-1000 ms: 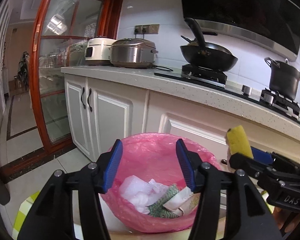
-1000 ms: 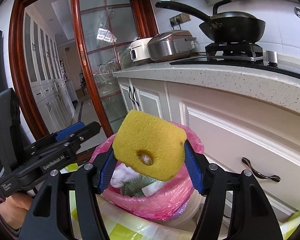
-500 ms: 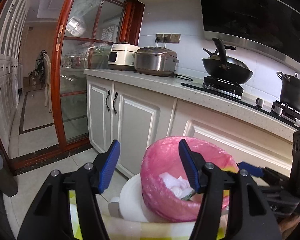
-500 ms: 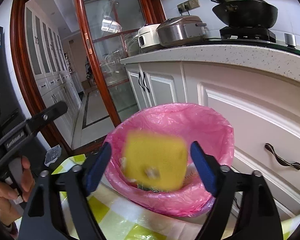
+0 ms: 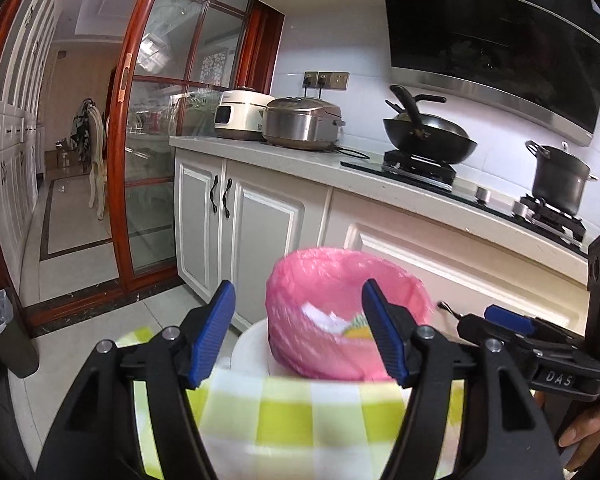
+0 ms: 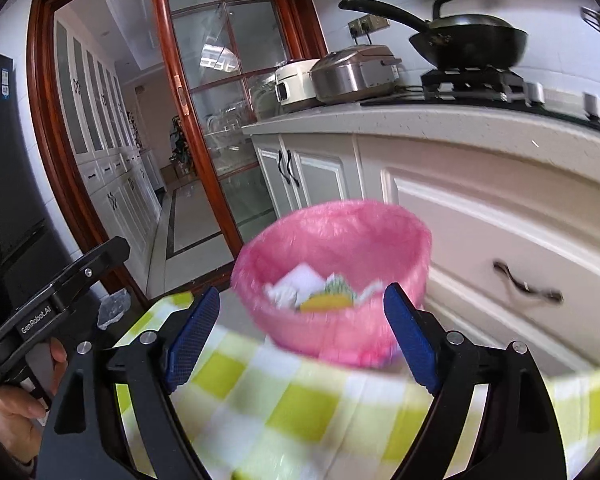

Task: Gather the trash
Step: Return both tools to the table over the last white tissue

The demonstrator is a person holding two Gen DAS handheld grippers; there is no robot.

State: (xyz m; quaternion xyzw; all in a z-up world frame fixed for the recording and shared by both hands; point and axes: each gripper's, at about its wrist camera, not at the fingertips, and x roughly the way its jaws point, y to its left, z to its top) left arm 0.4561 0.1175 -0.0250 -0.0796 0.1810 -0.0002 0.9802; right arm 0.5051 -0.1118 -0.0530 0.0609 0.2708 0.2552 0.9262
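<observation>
Left of frame centre in the right wrist view, the right gripper (image 6: 302,334) gapes wide, empty. Just beyond its fingertips, the pink-lined trash bin (image 6: 332,276) stands upright, mouth up, yellow sponge (image 6: 326,303) lying flat inside. Right gripper seems nearer; left gripper (image 5: 300,330) equally wide, empty.

Yellow sponge (image 6: 327,303) among white scraps inside pink-lined bin (image 6: 336,240) beyond checked cloth.

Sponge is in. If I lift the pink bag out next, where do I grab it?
Probably pinch the pink bag at its near rim, folded over the white bin, coming from above with the open right hand-held gripper; the rim stands open and unobstructed.
</observation>
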